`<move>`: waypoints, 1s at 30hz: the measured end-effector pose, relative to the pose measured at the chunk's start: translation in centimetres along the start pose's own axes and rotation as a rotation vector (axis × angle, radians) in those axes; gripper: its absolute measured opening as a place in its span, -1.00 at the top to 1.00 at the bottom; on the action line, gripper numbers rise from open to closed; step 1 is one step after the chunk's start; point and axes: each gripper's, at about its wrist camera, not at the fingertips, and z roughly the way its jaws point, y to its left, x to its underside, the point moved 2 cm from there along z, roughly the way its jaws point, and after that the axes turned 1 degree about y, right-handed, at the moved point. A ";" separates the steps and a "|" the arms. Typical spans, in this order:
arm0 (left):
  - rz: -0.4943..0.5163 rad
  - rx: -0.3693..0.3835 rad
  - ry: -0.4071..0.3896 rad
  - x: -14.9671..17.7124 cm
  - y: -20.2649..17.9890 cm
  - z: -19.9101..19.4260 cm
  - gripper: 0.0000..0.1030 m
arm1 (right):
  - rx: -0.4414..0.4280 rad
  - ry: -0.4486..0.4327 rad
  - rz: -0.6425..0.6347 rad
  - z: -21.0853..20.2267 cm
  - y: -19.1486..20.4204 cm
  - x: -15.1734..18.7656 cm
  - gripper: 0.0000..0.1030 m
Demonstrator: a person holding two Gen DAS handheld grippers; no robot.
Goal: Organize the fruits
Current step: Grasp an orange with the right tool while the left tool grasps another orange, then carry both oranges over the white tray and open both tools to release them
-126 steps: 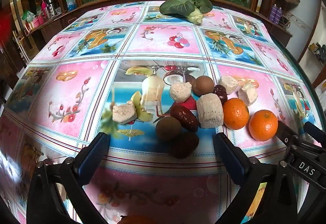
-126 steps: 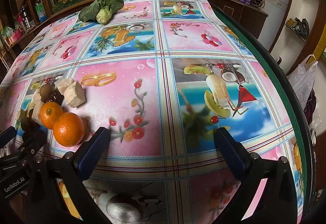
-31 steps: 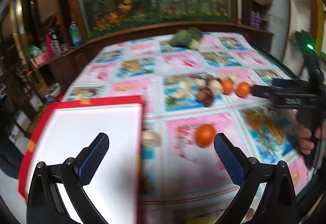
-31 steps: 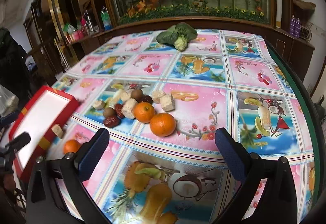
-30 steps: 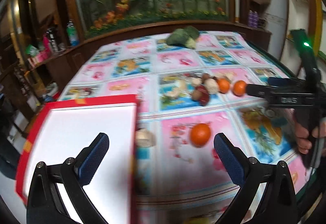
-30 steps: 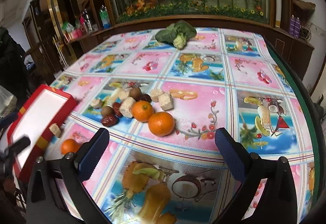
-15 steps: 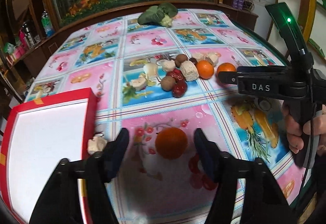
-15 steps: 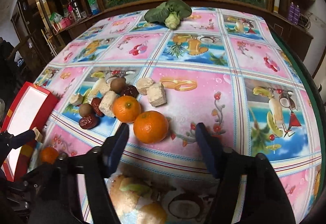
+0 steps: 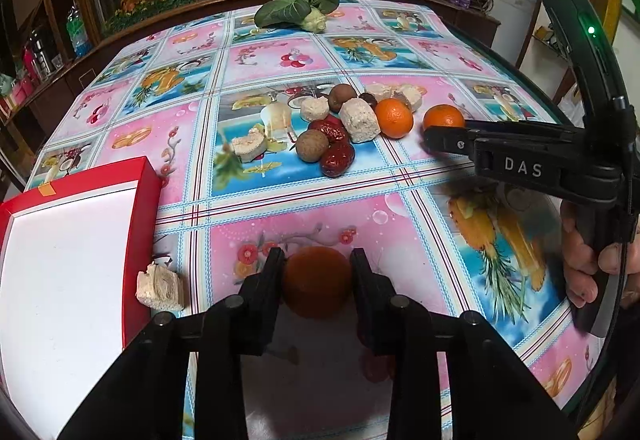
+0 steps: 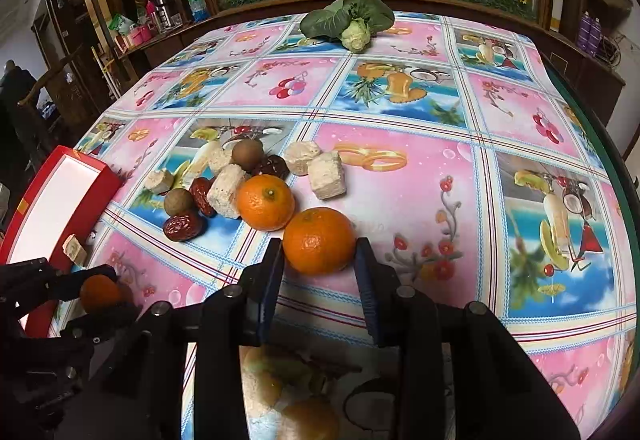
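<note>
1. The left gripper [image 9: 316,280] has just been closing; its pads now press both sides of a small orange [image 9: 316,287] that sits on the worktop [image 9: 400,224], near the front edge and right of the red box [image 9: 72,260].
2. The right gripper [image 10: 319,264] has also just been closing and clasps a second orange [image 10: 319,241] resting on the worktop at the right end of the fruit pile.
3. Orientation: both oranges are round, with no long axis. The second orange shows a stem dimple facing the camera, slightly left of centre. The first orange's stem end cannot be made out.
4. A third orange [image 10: 265,203], stem dimple facing up, touches the second orange on its left. Red dates [image 10: 184,227], brown round fruits [image 10: 179,202] and pale cake cubes [image 10: 327,175] lie behind and left.
5. One cake cube [image 9: 161,287] lies just beside the red box wall.
6. A leafy green vegetable [image 10: 352,20] lies at the far edge, well apart.
7. Writing: the right gripper body reads "DAS" in the left wrist view. No other legible text.
</note>
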 end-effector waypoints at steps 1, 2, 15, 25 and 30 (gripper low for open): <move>-0.004 -0.002 0.001 0.0 0.0 0.0 0.36 | -0.004 -0.001 0.006 0.0 -0.1 0.0 0.27; -0.008 -0.002 0.001 0.0 0.0 -0.1 0.37 | -0.008 -0.002 0.010 -0.1 -0.2 0.0 0.27; -0.146 -0.179 -0.217 2.1 6.3 -11.0 0.37 | -0.083 -0.119 0.027 -2.4 0.3 -0.7 0.27; -0.276 -0.345 -0.225 5.9 12.8 -13.1 0.37 | -0.262 -0.133 -0.067 -3.0 9.8 -0.4 0.27; -0.318 -0.379 -0.188 7.5 14.8 -12.3 0.37 | -0.367 -0.128 -0.140 -3.3 16.3 0.2 0.26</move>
